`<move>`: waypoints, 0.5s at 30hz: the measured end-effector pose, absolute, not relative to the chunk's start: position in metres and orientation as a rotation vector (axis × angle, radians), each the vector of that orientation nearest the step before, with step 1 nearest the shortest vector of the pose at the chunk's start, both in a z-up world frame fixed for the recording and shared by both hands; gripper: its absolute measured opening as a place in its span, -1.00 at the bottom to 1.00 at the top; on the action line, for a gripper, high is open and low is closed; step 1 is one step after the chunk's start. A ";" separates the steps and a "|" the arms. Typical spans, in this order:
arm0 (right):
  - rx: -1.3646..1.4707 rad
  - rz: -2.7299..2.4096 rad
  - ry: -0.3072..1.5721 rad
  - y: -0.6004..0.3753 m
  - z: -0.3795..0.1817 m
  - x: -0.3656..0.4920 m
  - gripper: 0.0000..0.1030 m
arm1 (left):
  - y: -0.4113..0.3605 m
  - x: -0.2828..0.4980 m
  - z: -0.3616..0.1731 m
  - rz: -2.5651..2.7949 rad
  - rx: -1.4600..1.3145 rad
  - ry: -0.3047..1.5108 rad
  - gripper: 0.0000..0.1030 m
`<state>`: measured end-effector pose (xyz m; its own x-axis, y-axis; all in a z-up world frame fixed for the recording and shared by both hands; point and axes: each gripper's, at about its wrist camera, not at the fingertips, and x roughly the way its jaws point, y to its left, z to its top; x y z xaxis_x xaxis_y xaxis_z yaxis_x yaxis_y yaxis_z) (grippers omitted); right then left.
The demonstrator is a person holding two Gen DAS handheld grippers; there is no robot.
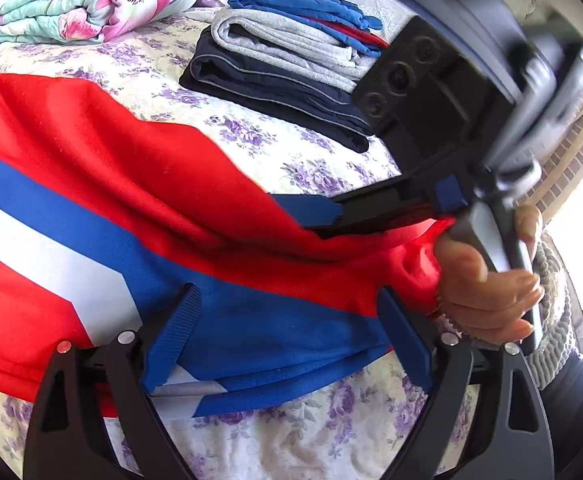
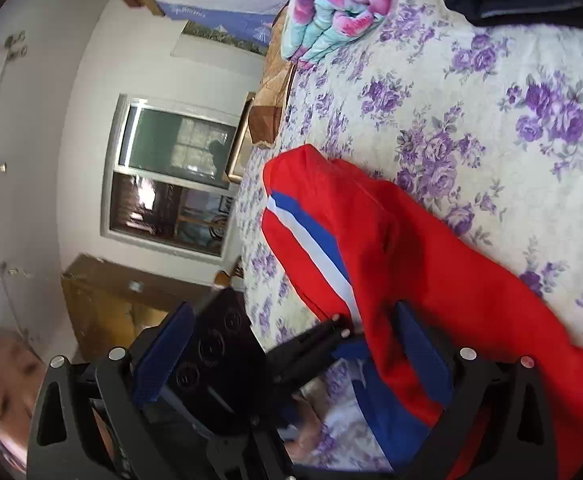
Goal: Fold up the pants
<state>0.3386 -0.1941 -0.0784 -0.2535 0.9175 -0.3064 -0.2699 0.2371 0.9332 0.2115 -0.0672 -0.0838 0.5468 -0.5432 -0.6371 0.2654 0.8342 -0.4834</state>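
Observation:
Red pants (image 1: pixel 131 184) with a blue and white side stripe lie across the flowered bed sheet (image 1: pixel 291 152). My left gripper (image 1: pixel 287 338) stands wide open over the striped edge nearest me; the cloth lies between its blue pads without being pinched. A hand (image 1: pixel 487 292) holds the right gripper (image 1: pixel 323 216), whose fingers reach in at the pants' right end. In the right wrist view the right gripper (image 2: pixel 295 354) is open, and the pants (image 2: pixel 431 260) drape over its right finger. The left gripper (image 2: pixel 337 338) sits close in front, between the right gripper's fingers.
A stack of folded clothes (image 1: pixel 283 64), dark, grey and blue, sits at the back of the bed. A folded floral quilt (image 1: pixel 87 4) lies at the far left. Past the bed's edge are a window (image 2: pixel 171 176) and wooden furniture (image 2: pixel 123 304).

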 end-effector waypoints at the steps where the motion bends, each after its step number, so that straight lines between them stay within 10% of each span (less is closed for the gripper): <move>1: 0.702 1.288 1.375 -0.189 -0.083 0.344 0.93 | -0.069 0.211 -0.083 -0.489 -0.344 0.868 0.71; 15: 0.899 1.289 1.245 -0.183 -0.085 0.370 0.93 | -0.071 0.211 -0.083 -0.488 -0.336 0.865 0.76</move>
